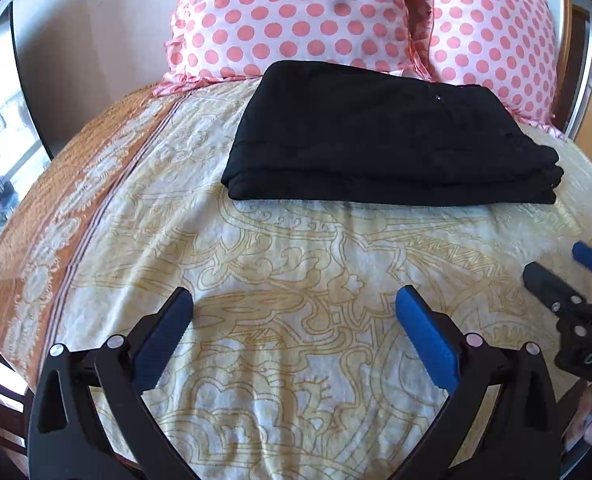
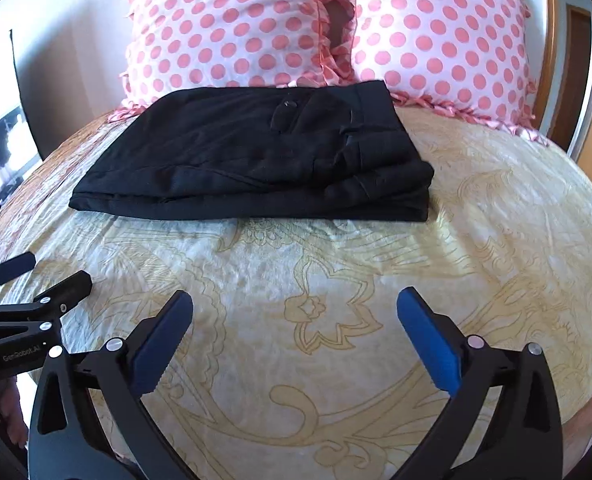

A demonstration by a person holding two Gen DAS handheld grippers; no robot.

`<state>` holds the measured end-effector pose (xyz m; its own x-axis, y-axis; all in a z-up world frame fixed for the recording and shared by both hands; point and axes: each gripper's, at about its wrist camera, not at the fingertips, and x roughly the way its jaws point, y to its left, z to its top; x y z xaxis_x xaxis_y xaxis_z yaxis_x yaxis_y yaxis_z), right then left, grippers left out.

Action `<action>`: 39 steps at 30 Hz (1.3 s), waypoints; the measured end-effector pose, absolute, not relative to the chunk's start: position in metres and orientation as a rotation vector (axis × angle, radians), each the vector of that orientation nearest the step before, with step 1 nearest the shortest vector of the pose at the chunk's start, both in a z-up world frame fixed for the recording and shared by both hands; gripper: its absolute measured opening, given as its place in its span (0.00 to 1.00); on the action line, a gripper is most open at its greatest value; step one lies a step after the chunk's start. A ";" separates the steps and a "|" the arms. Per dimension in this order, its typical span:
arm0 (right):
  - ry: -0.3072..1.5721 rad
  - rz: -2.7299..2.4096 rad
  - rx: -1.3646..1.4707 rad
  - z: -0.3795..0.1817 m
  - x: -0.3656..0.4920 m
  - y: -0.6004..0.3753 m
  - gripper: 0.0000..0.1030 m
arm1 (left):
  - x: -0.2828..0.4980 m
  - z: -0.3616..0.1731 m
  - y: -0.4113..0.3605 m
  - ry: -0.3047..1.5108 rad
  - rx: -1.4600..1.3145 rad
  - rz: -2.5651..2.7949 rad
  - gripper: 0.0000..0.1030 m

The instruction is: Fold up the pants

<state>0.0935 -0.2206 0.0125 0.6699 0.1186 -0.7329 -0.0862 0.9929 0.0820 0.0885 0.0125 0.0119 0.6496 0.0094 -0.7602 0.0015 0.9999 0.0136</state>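
Observation:
The black pants [image 1: 376, 136] lie folded in a flat stack on the bed, just in front of the pillows; they also show in the right wrist view [image 2: 255, 156]. My left gripper [image 1: 296, 300] is open and empty, held above the bedspread well short of the pants. My right gripper [image 2: 296, 300] is open and empty too, at a similar distance from them. The right gripper shows at the right edge of the left wrist view [image 1: 568, 268], and the left gripper at the left edge of the right wrist view [image 2: 43, 272].
The bed has a cream and yellow patterned bedspread [image 1: 296, 264] with an orange border [image 1: 75, 208] on the left. Two pink polka-dot pillows [image 2: 231, 28] [image 2: 448, 40] stand behind the pants. A wooden door [image 2: 580, 92] is at the right.

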 end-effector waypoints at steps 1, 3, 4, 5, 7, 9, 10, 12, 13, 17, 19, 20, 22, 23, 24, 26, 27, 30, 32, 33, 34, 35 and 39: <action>0.830 0.105 0.038 0.011 0.094 -0.219 0.99 | 0.088 0.012 0.013 0.861 0.011 0.004 0.98; 0.832 0.094 0.021 0.010 0.093 -0.215 0.99 | 0.087 0.011 0.012 0.853 0.015 0.006 0.98; 0.828 0.086 0.017 0.009 0.092 -0.214 0.99 | 0.086 0.010 0.012 0.847 0.016 0.008 0.98; 0.824 0.079 0.021 0.009 0.092 -0.213 0.99 | 0.085 0.010 0.012 0.843 0.015 0.009 0.98; 0.823 0.068 0.024 0.009 0.092 -0.212 0.99 | 0.084 0.010 0.011 0.837 0.013 0.012 0.98; 0.824 0.060 0.027 0.009 0.092 -0.210 0.99 | 0.084 0.010 0.011 0.831 0.014 0.012 0.98; 0.821 0.060 0.026 0.008 0.093 -0.210 0.99 | 0.083 0.010 0.011 0.826 0.016 0.009 0.98; 0.809 0.059 0.026 0.008 0.092 -0.209 0.99 | 0.082 0.009 0.011 0.816 0.019 0.003 0.98; 0.805 0.059 0.026 0.008 0.092 -0.209 0.99 | 0.081 0.009 0.012 0.812 0.019 0.001 0.98; 0.790 0.067 0.021 0.007 0.090 -0.211 0.99 | 0.080 0.009 0.012 0.799 0.019 -0.001 0.98; 0.784 0.070 0.020 0.007 0.090 -0.210 0.99 | 0.080 0.009 0.012 0.798 0.018 0.000 0.98; 0.781 0.070 0.019 0.007 0.089 -0.210 0.99 | 0.080 0.009 0.012 0.798 0.019 0.000 0.98; 0.776 0.072 0.018 0.007 0.089 -0.210 0.99 | 0.080 0.009 0.012 0.791 0.022 -0.003 0.98; 0.774 0.073 0.017 0.007 0.089 -0.210 0.99 | 0.079 0.009 0.012 0.789 0.023 -0.005 0.98; 0.772 0.075 0.016 0.007 0.089 -0.210 0.99 | 0.079 0.009 0.012 0.788 0.024 -0.008 0.98; 0.769 0.079 0.015 0.007 0.088 -0.210 0.99 | 0.080 0.009 0.013 0.787 0.026 -0.015 0.98; 0.767 0.083 0.013 0.007 0.088 -0.211 0.99 | 0.080 0.009 0.013 0.787 0.028 -0.020 0.98; 0.764 0.087 0.012 0.006 0.088 -0.210 0.99 | 0.081 0.008 0.013 0.786 0.029 -0.026 0.98; 0.765 0.088 0.012 0.006 0.089 -0.210 0.99 | 0.081 0.008 0.013 0.785 0.029 -0.025 0.98; 0.764 0.088 0.012 0.006 0.089 -0.210 0.99 | 0.081 0.008 0.013 0.786 0.029 -0.025 0.98; 0.763 0.089 0.011 0.006 0.089 -0.210 0.99 | 0.081 0.008 0.013 0.784 0.031 -0.028 0.98; 0.762 0.090 0.010 0.007 0.089 -0.211 0.99 | 0.081 0.008 0.013 0.784 0.032 -0.031 0.98; 0.760 0.099 0.008 0.006 0.089 -0.211 0.99 | 0.082 0.008 0.014 0.778 0.040 -0.050 0.98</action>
<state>0.0891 -0.2107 0.0062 0.7206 0.0922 -0.6872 -0.0865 0.9953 0.0429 0.0816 0.0137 0.0085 0.7115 -0.0303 -0.7021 0.0596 0.9981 0.0174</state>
